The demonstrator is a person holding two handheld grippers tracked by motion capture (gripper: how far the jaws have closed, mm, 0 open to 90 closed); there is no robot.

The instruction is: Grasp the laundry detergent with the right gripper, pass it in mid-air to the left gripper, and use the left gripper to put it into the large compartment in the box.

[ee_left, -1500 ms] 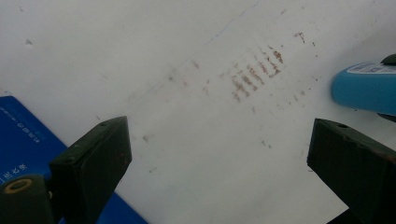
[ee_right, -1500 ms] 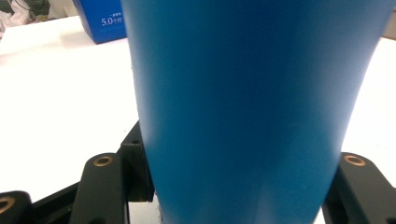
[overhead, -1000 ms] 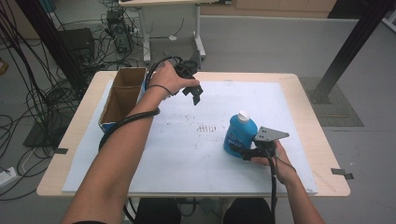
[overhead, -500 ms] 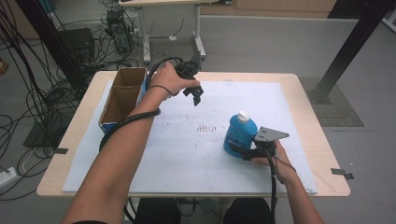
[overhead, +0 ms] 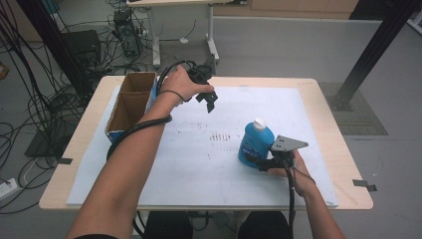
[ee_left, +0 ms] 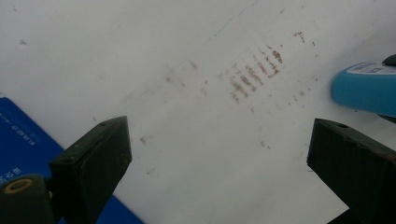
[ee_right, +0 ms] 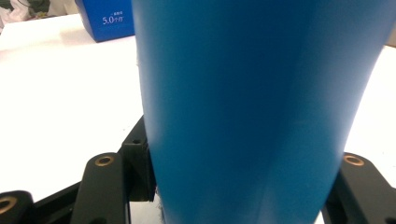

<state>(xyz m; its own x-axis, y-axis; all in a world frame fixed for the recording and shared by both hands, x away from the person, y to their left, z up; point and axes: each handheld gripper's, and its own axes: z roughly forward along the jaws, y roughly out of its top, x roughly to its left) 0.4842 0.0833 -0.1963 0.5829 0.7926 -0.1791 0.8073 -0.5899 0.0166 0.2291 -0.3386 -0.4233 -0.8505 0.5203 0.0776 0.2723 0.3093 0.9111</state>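
The right claw squeezes the blue bottle, which stands on the tabletop. The left claw hangs wide apart, holding nothing.

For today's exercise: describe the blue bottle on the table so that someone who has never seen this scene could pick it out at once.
Start at the white sheet covering the wooden table. On its right half, nearer the person, the blue bottle stands upright, gripped by the right claw. Its white cap and rounded body set it apart from the open cardboard box at the left edge.
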